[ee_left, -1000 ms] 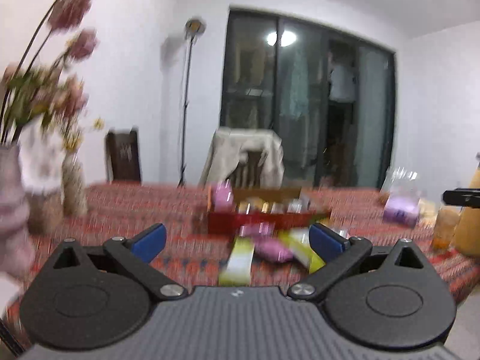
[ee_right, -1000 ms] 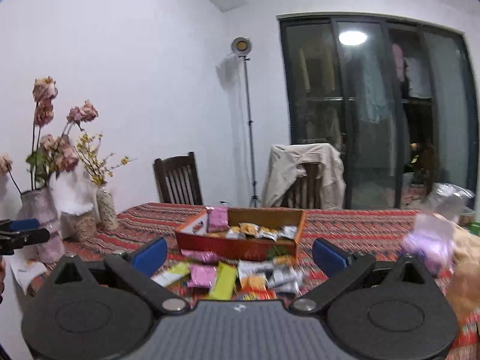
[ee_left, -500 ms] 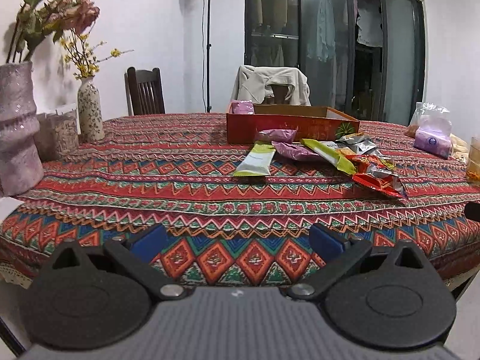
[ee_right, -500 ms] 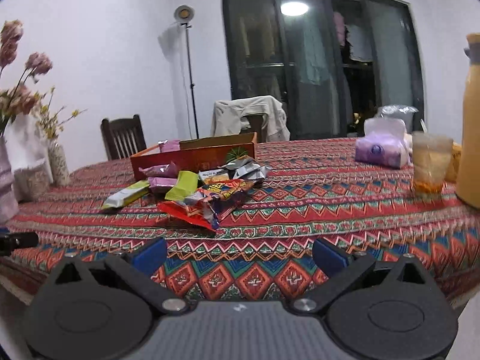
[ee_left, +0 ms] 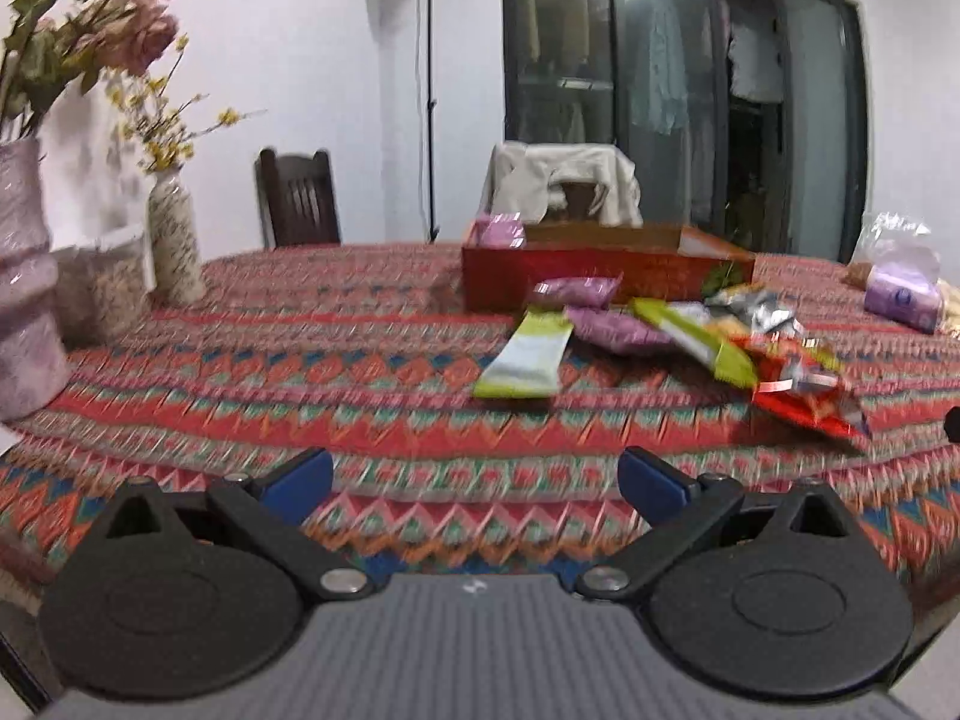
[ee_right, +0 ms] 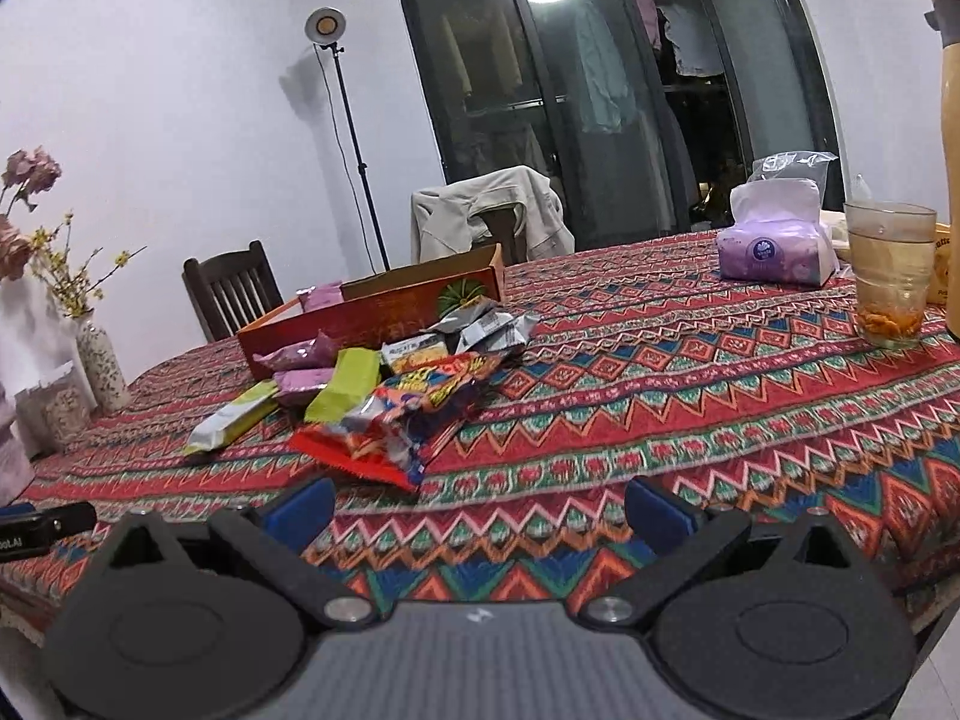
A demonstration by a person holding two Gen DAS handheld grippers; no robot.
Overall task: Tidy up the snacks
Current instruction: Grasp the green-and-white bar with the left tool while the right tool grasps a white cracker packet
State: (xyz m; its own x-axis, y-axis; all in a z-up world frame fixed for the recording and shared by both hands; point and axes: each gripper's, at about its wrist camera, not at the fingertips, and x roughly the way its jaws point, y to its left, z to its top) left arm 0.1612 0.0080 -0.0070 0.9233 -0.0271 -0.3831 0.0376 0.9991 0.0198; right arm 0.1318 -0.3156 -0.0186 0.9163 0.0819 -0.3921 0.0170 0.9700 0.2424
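Left gripper over the near edge of the patterned tablecloth, jaws spread wide, nothing between them. Loose snack packets lie in a heap mid-table, touching the front wall of the red cardboard box; one purple packet stands inside the box at its left end. Right gripper likewise over the near edge, jaws wide apart and empty; tissue pack and glass far right.
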